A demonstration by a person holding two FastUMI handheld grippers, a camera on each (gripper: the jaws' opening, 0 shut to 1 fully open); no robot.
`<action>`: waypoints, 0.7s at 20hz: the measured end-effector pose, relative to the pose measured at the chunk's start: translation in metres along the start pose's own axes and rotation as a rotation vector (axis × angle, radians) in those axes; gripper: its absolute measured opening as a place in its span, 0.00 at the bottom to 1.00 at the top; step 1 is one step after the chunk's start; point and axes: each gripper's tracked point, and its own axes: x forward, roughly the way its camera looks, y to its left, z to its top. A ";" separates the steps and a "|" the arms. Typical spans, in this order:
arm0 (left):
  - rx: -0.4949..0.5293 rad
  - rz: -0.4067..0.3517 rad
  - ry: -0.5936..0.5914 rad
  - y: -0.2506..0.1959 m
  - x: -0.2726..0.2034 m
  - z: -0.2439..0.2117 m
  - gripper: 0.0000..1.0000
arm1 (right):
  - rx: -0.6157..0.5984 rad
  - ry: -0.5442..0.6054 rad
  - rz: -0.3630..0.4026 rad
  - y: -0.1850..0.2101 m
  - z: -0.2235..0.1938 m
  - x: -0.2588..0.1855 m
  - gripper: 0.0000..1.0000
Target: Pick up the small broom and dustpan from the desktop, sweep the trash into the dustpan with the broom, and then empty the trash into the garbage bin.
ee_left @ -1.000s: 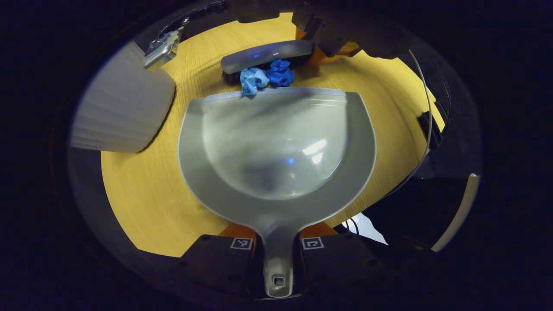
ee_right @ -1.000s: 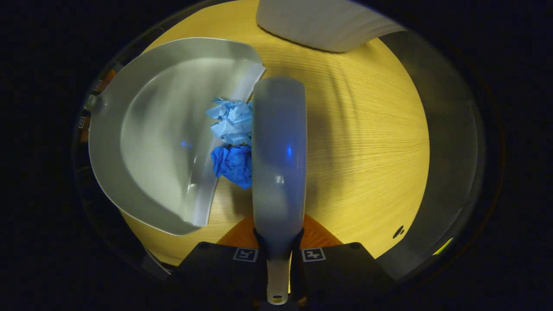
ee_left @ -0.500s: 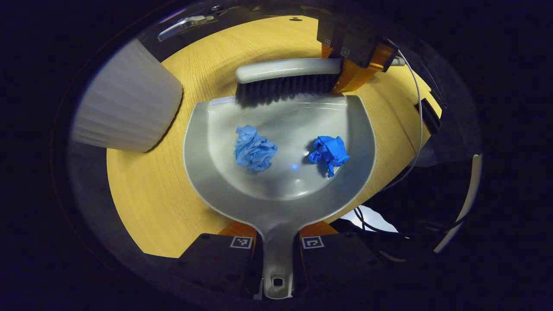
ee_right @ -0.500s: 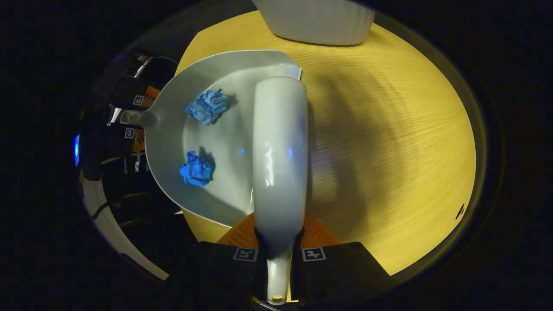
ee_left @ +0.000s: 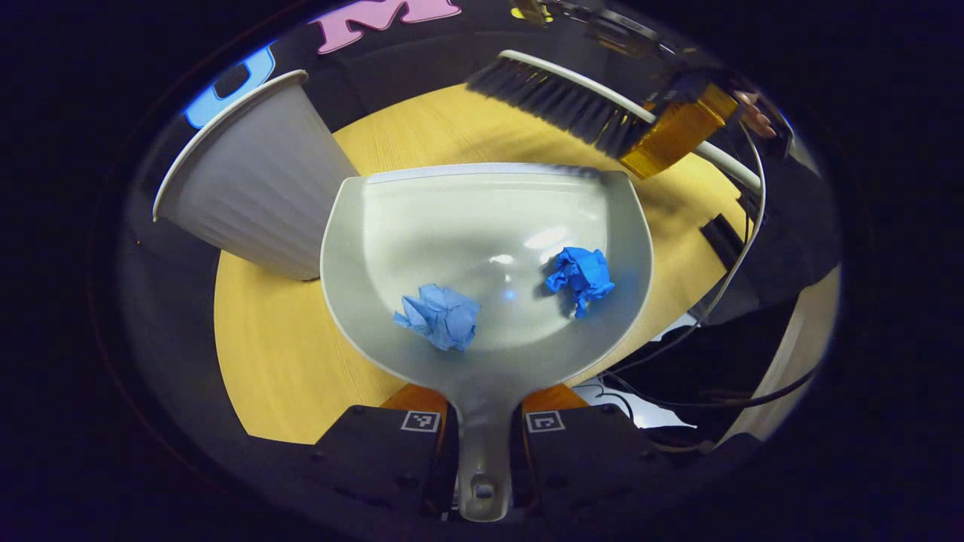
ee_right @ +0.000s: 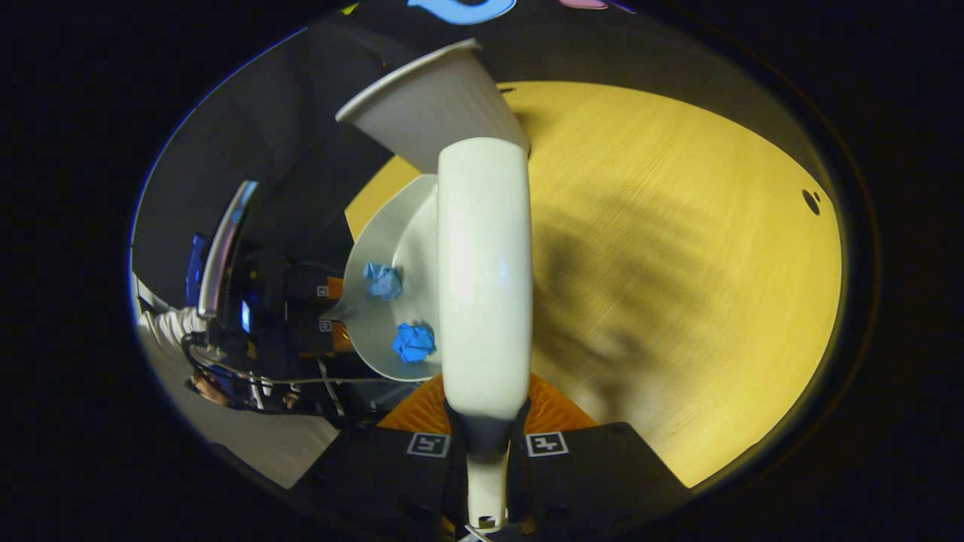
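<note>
Sweeping done: both paper wads (ee_left: 439,317) lie in dustpan (ee_left: 482,226). Left hand-held gripper (ee_left: 482,433) clamps its handle, right hand-held gripper (ee_right: 486,446) clamps broom (ee_right: 484,271). Next: tip dustpan over bin (ee_left: 248,199).

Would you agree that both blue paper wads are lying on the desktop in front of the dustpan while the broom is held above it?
Not quite: both blue paper wads lie inside the dustpan, as the left gripper view shows. The broom is indeed held above it.

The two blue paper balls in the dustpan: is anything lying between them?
No. In the left gripper view, bare pan floor separates the light blue ball from the dark blue ball inside the dustpan.
</note>
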 end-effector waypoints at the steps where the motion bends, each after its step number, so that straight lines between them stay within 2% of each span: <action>1: -0.005 0.004 -0.024 -0.001 -0.004 0.005 0.25 | 0.027 -0.068 0.011 0.003 -0.001 -0.005 0.22; 5: 0.007 0.071 -0.111 -0.001 0.004 0.002 0.25 | 0.184 -0.343 0.106 0.008 -0.007 -0.053 0.22; 6: 0.009 0.097 -0.128 0.000 0.005 0.002 0.25 | 0.198 -0.387 0.131 0.006 -0.017 -0.053 0.27; 7: 0.007 0.129 -0.153 0.002 0.006 0.004 0.25 | 0.198 -0.417 0.139 -0.003 -0.026 -0.052 0.22; 11: -0.028 0.212 -0.267 0.001 0.015 0.003 0.25 | 0.236 -0.407 0.089 -0.022 -0.052 -0.042 0.21; 14: 0.037 0.374 -0.280 0.022 0.026 -0.002 0.25 | 0.232 -0.401 0.080 -0.018 -0.057 -0.040 0.21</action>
